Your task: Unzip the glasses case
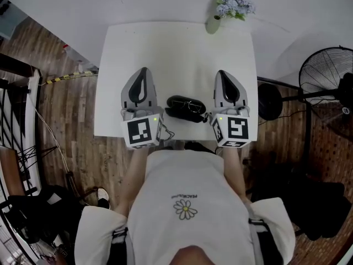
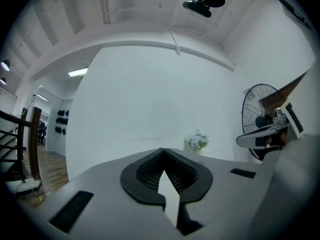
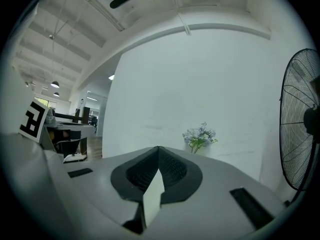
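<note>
Head view: I'm holding left gripper point(image 1: 144, 70) and right gripper point(image 1: 220, 73), jaws closed empty, flanking the glasses case point(image 1: 186, 108) at the counter's point(image 1: 176, 54) near edge, zip unreadable.

Just one scrap of lettering, on my own shirt

In the head view, the only words I can find are a small line of print point(image 1: 186, 196) on the chest of my white shirt point(image 1: 165, 175), just on the far side of a drawn daisy point(image 1: 186, 209). The print is upside down to the camera. Its capitals look like PEACH, and the smaller word after them is too tiny to read. The left cube point(image 1: 142, 131) on my left gripper point(image 1: 143, 72) and the right cube point(image 1: 231, 130) on my right gripper point(image 1: 222, 74) carry black-and-white square patterns, with no letters or numbers. The same kind of square marker point(image 3: 34, 119) shows at the left of the right gripper view, also not readable as text.
</note>
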`<act>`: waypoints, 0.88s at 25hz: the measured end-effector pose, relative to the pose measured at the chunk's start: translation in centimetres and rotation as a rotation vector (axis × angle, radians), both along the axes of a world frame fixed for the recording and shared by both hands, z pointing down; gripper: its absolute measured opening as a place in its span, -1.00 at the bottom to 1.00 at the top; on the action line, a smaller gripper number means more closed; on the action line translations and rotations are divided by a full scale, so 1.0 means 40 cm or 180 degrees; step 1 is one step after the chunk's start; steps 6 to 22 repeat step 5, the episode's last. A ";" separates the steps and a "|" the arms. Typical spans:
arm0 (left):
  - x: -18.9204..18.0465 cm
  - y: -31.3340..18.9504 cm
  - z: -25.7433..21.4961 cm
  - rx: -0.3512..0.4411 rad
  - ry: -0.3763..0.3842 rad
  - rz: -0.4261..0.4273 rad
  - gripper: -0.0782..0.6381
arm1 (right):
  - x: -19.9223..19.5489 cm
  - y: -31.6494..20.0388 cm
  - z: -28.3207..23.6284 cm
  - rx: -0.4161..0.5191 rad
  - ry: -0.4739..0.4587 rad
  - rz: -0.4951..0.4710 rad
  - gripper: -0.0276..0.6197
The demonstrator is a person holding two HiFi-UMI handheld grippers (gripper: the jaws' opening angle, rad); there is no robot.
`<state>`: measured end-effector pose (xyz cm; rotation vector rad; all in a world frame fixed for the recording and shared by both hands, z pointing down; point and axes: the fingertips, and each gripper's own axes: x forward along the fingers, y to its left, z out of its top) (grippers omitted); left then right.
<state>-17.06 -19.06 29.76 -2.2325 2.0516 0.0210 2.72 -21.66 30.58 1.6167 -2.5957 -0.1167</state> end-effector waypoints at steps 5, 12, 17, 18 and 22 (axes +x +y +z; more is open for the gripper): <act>-0.006 -0.003 0.012 -0.0055 -0.0057 -0.0011 -0.74 | -0.001 -0.002 0.015 -0.0048 -0.0006 0.0003 -0.89; -0.006 -0.003 0.012 -0.0055 -0.0057 -0.0011 -0.74 | -0.001 -0.002 0.015 -0.0048 -0.0006 0.0003 -0.89; -0.006 -0.003 0.012 -0.0055 -0.0057 -0.0011 -0.74 | -0.001 -0.002 0.015 -0.0048 -0.0006 0.0003 -0.89; -0.006 -0.003 0.012 -0.0055 -0.0057 -0.0011 -0.74 | -0.001 -0.002 0.015 -0.0048 -0.0006 0.0003 -0.89; -0.006 -0.003 0.012 -0.0055 -0.0057 -0.0011 -0.74 | -0.001 -0.002 0.015 -0.0048 -0.0006 0.0003 -0.89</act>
